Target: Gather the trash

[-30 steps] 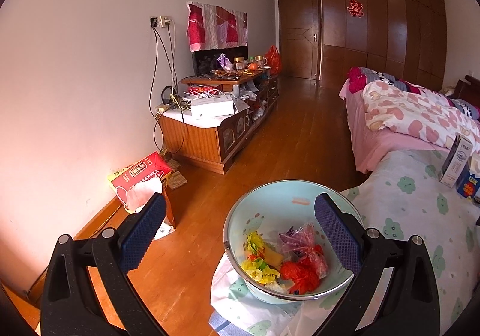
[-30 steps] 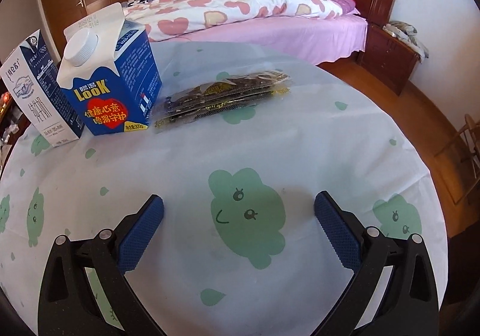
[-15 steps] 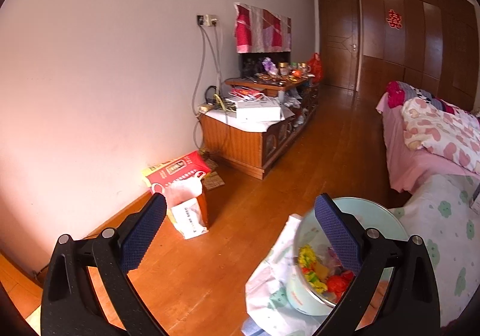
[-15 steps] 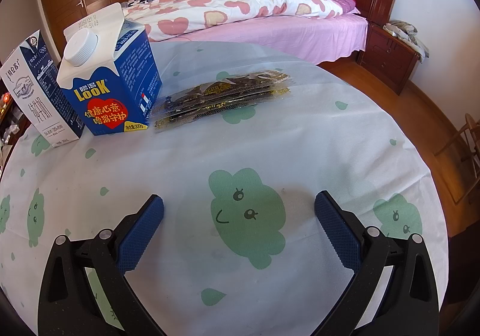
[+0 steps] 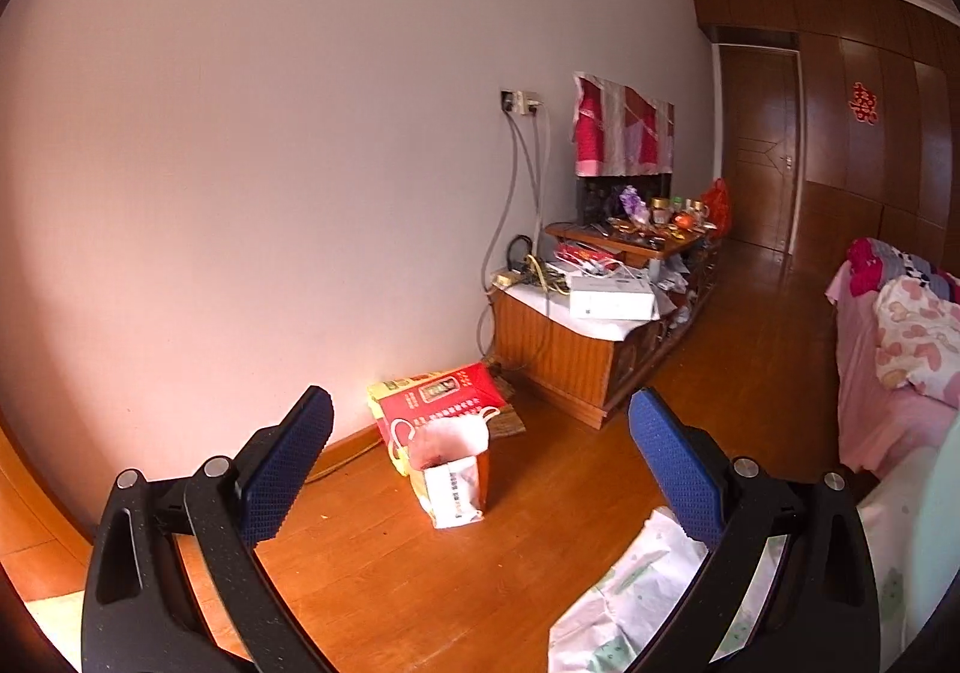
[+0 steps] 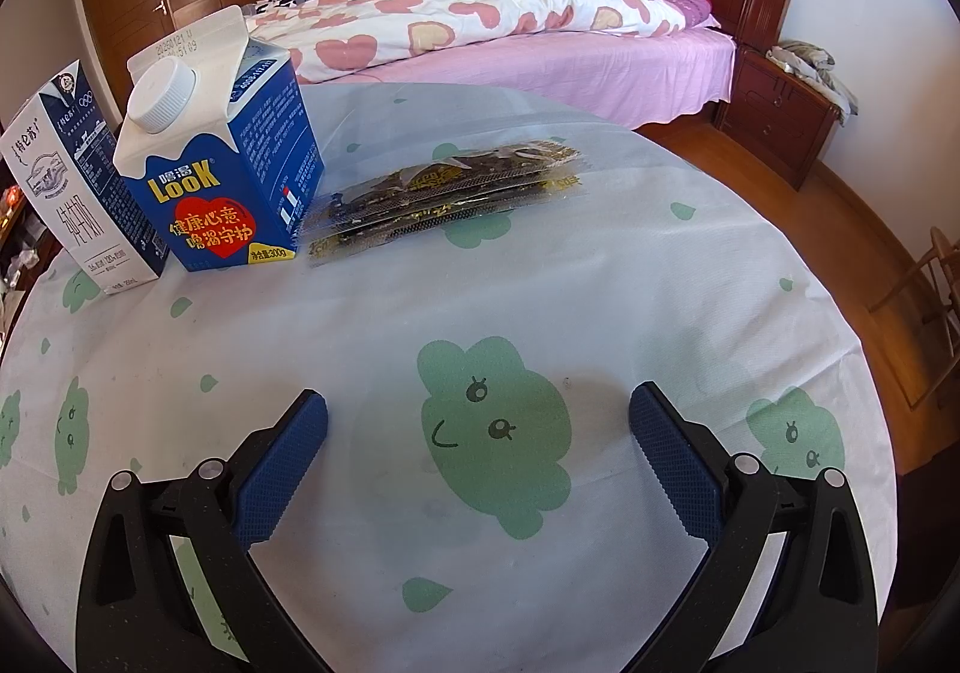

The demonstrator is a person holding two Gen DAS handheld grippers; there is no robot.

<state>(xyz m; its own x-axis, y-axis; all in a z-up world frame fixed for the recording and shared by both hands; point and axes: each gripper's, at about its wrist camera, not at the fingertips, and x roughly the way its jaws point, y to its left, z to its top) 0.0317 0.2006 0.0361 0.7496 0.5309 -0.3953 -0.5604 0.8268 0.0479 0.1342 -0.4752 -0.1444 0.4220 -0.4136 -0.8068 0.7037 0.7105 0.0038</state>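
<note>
In the right wrist view a blue LOOK milk carton (image 6: 222,175) with a white cap stands upright on the round table (image 6: 540,553), a white carton (image 6: 72,187) just left of it. A flat stack of dark snack packets (image 6: 444,196) lies to the right of the blue carton. My right gripper (image 6: 478,433) is open and empty, low over the tablecloth, well short of these items. My left gripper (image 5: 480,433) is open and empty, pointing off the table toward the floor and wall. A sliver of the pale green bowl (image 5: 936,499) shows at the far right edge.
On the wooden floor by the wall stand a red-and-yellow bag (image 5: 438,403) and a small white bag (image 5: 450,478). A cluttered low wooden cabinet (image 5: 588,337) runs along the wall. A bed with a heart-print quilt (image 6: 480,21) lies behind the table; a nightstand (image 6: 774,108) stands beside it.
The left gripper has swung left, away from the bowl of wrappers, which has slid out to the right edge of its view. The right gripper has not moved.
</note>
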